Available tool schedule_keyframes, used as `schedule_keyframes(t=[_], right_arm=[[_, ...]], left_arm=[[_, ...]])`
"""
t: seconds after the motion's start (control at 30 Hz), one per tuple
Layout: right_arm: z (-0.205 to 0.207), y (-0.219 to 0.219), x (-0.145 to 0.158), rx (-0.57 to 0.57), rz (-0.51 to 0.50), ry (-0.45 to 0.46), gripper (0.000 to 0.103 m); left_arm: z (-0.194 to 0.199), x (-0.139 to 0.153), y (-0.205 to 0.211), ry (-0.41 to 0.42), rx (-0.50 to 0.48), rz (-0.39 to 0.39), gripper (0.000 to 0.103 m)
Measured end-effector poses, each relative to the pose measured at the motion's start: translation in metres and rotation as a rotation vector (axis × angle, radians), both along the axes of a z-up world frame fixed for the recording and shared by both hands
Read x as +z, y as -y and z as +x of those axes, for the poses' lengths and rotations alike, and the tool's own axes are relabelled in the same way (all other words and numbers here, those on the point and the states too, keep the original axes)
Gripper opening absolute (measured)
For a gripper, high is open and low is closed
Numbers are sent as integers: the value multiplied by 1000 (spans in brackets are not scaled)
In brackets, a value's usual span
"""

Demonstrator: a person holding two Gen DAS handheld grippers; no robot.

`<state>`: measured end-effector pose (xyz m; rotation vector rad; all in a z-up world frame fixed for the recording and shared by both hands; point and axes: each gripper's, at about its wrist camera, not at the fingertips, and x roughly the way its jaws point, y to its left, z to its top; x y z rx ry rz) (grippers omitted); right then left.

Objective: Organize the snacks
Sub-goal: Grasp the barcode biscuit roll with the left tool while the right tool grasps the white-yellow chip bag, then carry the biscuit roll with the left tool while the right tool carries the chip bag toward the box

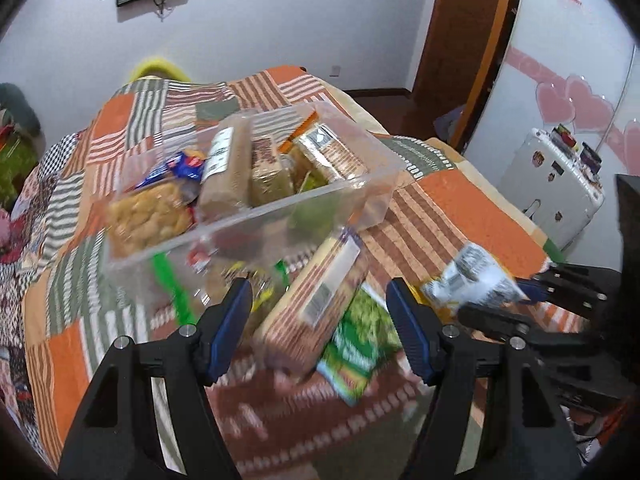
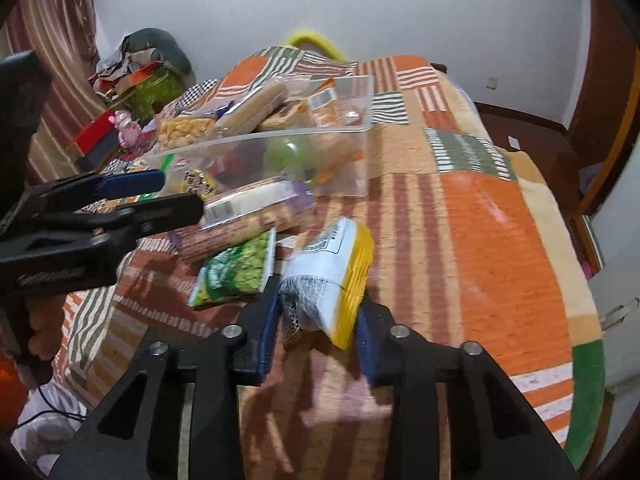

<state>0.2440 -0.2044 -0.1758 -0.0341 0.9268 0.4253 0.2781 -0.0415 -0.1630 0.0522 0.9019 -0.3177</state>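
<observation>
patchwork quilt (image 2: 480, 216), white walls (image 1: 280, 20), wooden door (image 1: 464, 28)

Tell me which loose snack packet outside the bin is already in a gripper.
The white-and-yellow packet, clamped in the right gripper. The green packet and the long brown biscuit pack lie on the quilt, ungripped.

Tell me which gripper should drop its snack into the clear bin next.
Right, probably. The right gripper is shut on the yellow-and-white packet, ready to carry to the clear bin. The left gripper is open around the brown cracker pack, not yet gripping.
</observation>
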Motion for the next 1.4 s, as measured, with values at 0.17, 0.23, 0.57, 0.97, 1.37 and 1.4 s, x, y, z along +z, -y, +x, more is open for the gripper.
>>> schedule_keyframes(t=[0.17,0.23,0.57,0.97,1.37,1.4], right_arm=[[3,11,1,-14,12,0,30],[4,14,1,-16,21,-1,30],[5,20,-1,-21,37,-10,30],[8,27,0,-32,42,-14,30],[7,20,5,-19,46,-3,29],[6,19,6,-18,47,1,29]], left_arm=[[21,-22,6,-58,5,-1,69],[19,-25,10,-41,-4,19,69],[6,-40,21,-118,-79,-19,59],[16,-59,37,-75,-53,66,51],[3,-47,33,-32,-32,55,48],[0,-44,31,-25,-30,51,48]])
